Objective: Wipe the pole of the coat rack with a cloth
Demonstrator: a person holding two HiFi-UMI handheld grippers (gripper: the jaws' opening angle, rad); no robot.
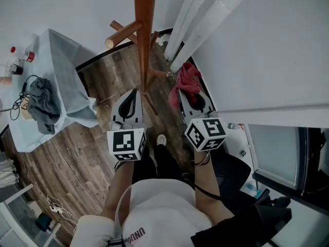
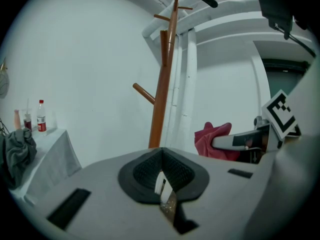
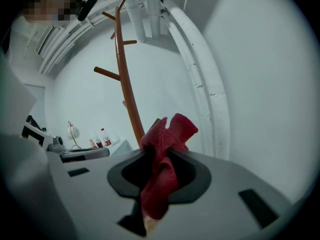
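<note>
Reddish-brown wooden coat rack pole (image 1: 145, 30) cut off at the head view's top edge, its foot hidden behind the left tongs (image 2: 161, 184) in their own view, crumpled red cloth (image 3: 170, 131) partly buried between the right tongs (image 3: 158, 176), small red-capped bottle (image 1: 29, 56) with label too small to read.

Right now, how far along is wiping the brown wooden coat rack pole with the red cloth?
Done: the red cloth is clamped in the right gripper. In hand: it is held beside the brown wooden pole, not touching it. Left: all the wiping. The left gripper is shut and empty.
</note>
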